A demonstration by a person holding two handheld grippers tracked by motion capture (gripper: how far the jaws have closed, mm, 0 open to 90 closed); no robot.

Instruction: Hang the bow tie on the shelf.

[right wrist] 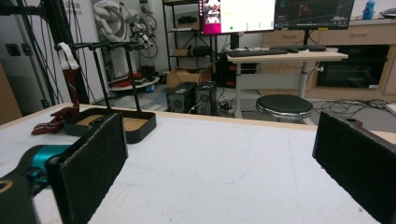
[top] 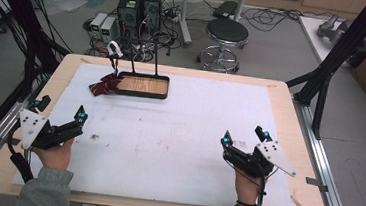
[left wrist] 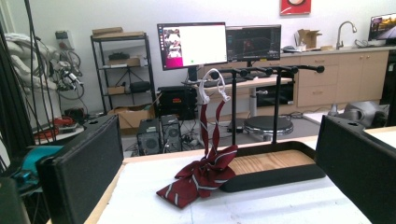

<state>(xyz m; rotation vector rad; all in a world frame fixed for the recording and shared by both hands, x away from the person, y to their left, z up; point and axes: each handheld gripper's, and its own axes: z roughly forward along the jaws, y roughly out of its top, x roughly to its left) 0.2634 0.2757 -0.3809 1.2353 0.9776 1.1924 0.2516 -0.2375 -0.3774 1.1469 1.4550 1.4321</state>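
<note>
Jaws spread on both grippers, left and right, holding nothing; tie hangs from rack, touching tray.

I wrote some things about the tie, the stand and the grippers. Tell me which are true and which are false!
1. The striped tie hangs from the stand's top bar. True.
2. The tie is blue with dots. False: it is dark red with pale stripes.
3. The left hand-held gripper is squeezing the tie. False: its jaws stand open, apart from the tie.
4. The stand's tray has a wooden floor. True.
5. The right hand-held gripper is open and holds nothing. True.
6. The tie's lower end lies inside the tray. False: it rests on the white mat, beside the tray.
</note>
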